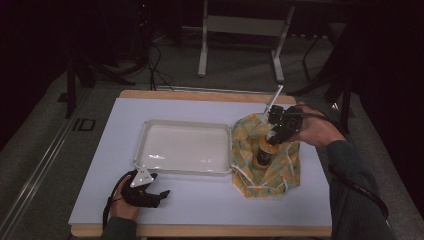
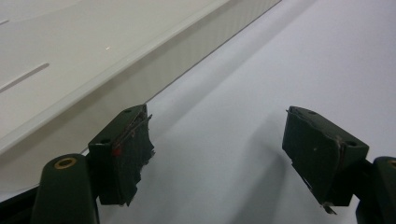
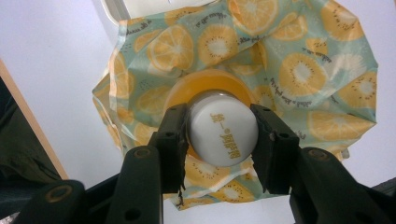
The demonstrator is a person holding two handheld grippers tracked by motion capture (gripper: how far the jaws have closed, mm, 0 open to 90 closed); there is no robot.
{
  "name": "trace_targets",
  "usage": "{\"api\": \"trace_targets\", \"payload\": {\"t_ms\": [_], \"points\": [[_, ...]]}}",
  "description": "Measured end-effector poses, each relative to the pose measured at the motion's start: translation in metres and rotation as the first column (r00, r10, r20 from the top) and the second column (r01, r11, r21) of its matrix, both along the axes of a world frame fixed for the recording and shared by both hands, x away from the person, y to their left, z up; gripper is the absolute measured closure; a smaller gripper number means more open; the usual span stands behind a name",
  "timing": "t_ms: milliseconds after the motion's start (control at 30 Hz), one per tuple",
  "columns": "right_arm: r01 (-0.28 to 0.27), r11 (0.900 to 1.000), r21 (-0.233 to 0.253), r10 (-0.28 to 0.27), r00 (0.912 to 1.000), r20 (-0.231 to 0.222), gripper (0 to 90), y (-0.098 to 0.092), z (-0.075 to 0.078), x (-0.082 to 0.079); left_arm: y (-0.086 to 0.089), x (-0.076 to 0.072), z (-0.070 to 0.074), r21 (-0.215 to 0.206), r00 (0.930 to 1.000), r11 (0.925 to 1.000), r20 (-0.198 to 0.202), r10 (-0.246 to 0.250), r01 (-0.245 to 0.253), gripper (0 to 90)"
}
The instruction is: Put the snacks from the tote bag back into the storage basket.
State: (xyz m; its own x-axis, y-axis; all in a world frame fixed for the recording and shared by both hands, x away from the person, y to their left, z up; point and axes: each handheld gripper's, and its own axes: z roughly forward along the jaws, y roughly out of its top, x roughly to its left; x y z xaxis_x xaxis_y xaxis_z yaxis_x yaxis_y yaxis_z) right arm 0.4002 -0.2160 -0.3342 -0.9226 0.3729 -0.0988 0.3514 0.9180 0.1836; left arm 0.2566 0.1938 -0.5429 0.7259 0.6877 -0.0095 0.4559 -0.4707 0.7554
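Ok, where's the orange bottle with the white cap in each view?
High view: orange bottle with the white cap, right of centre, upright on the fruit-print cloth.
Left gripper view: not in it.
Right gripper view: centre, cap between the jaws.
Shared landmark: white plastic tray.

Layout of the table (image 1: 200,202). A tray (image 1: 150,125) lies near the middle of the top. To its right, touching the tray's right edge, lies a cloth (image 1: 245,135), which overlaps the tray's near right corner. A bottle (image 1: 263,152) stands upright on the cloth, near the cloth's middle. The right gripper (image 1: 276,134) sits above the bottle, its jaws on either side of the cap (image 3: 223,134). The left gripper (image 1: 162,195) rests on the table just before the tray's near left corner, jaws apart, pointing right along the tray's near wall (image 2: 154,70). Behind the table stands a frame (image 1: 240,25) on the floor.
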Motion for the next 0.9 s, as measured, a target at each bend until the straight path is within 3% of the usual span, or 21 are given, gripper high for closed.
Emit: {"api": "trace_targets", "payload": {"t_ms": [900], "points": [[-0.014, 1.0, -0.006, 0.014, 0.9997, 0.022, 58.8, 0.001, 0.015, -0.002, 0.0, 0.001, 0.0, 0.006, 1.0, 1.0, -0.007, -0.004, 0.005, 23.5]]}}
